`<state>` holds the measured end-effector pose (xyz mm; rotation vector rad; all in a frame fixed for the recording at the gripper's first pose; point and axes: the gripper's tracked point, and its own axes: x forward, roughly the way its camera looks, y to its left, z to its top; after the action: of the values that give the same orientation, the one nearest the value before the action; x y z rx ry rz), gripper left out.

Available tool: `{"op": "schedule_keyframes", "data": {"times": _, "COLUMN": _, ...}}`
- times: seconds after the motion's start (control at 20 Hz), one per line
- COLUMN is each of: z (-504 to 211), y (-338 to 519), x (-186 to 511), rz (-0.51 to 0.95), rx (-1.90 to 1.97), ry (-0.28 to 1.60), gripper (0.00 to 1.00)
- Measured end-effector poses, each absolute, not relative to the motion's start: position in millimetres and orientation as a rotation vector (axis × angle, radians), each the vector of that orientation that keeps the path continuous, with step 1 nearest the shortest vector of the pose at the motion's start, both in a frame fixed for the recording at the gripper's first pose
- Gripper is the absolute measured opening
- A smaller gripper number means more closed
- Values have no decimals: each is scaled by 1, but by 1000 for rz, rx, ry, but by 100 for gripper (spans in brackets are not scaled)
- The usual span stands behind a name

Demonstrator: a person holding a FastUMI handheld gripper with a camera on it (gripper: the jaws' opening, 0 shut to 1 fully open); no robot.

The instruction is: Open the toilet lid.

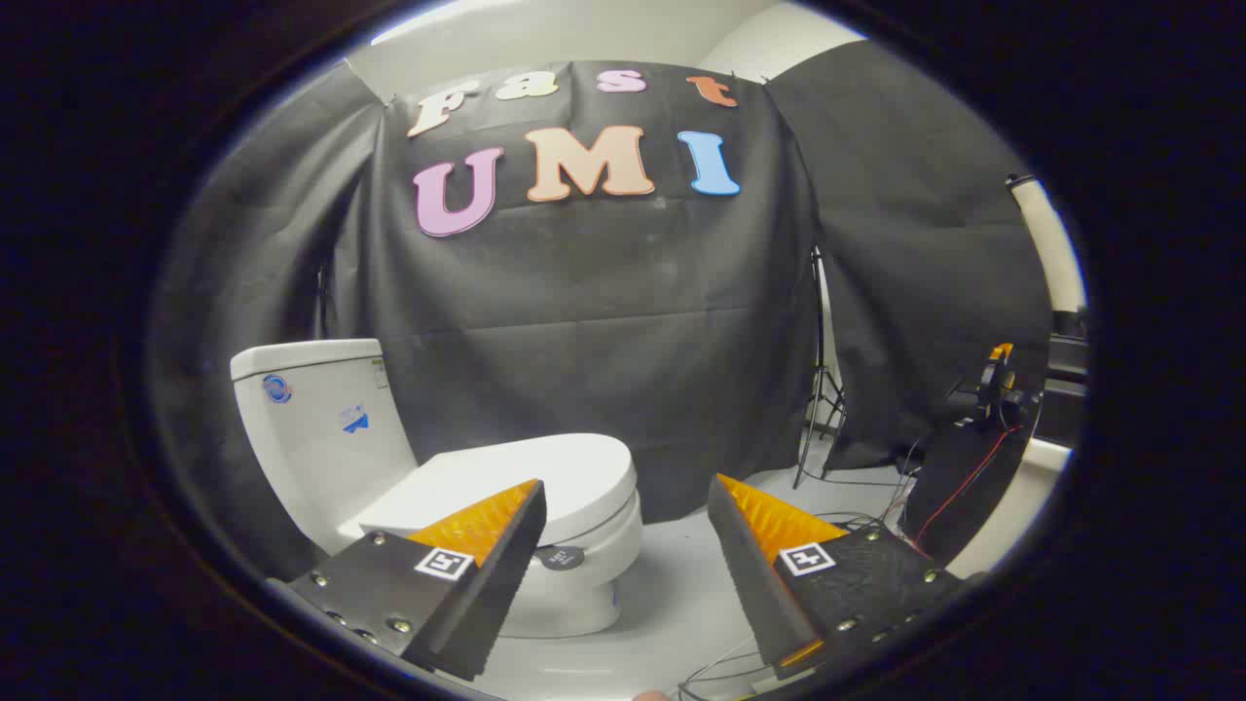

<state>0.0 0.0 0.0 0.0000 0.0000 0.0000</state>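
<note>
Approach geometry first: the toilet lid (531,477) lies ahead of my gripper (623,506) and off toward its left finger, flat down on the bowl (584,560); the left fingertip overlaps its near edge in my view, though I judge it short of touching; nothing sits between the fingers except bare floor (672,594); the fingers are spread wide apart, holding nothing; the lid's long axis runs from the tank (316,428) at the far left out to its rounded front lip, which points across my line of sight toward the right; that free lip is the part nearest the gap between the fingers, so I judge the coming move needs a shift left and forward to get under or onto that lip, then a swing up toward the tank; the lid is shut and the task not yet begun; counts: one toilet, one lid, one tank, two stickers on the tank side; one light stand (820,389) beyond the right finger; loose cables (876,506) on the floor near it.
</note>
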Motion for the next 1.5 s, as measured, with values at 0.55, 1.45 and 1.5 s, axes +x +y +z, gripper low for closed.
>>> {"op": "schedule_keyframes", "data": {"times": 0.55, "z": 4, "y": 9, "x": 2, "rz": 21, "rx": -31, "ry": -11, "gripper": 98}}
{"op": "schedule_keyframes", "data": {"times": 1.45, "z": -21, "y": 44, "x": 57, "rz": 80, "rx": -1, "ry": 103, "gripper": 98}}
{"op": "schedule_keyframes", "data": {"times": 1.5, "z": -24, "y": 44, "x": 64, "rz": 72, "rx": 37, "ry": 122, "gripper": 98}}
